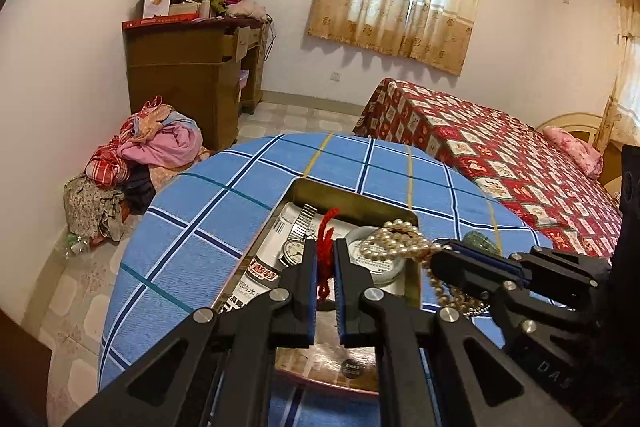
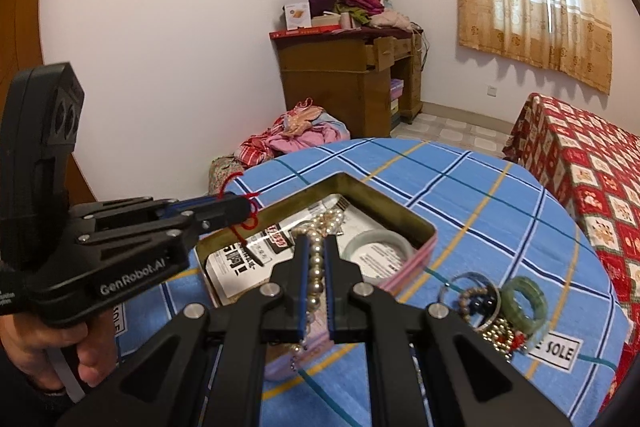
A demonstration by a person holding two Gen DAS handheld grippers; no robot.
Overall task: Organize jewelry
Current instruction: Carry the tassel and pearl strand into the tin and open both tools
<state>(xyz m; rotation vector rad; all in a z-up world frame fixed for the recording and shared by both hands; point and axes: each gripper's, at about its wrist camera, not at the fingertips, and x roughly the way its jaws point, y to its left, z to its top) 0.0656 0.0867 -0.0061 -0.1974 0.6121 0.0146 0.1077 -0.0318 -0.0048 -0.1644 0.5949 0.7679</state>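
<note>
An open metal tin sits on a blue checked tablecloth. Inside lie a wristwatch, a pale jade bangle and printed paper. My left gripper is shut on a red cord above the tin's near left part. My right gripper is shut on a pearl necklace, which hangs over the tin's right side.
Loose bangles and bead bracelets, among them a green jade ring, lie on the cloth right of the tin beside a white label. A red-patterned bed, a wooden desk and a clothes pile stand beyond. A hand holds the left gripper.
</note>
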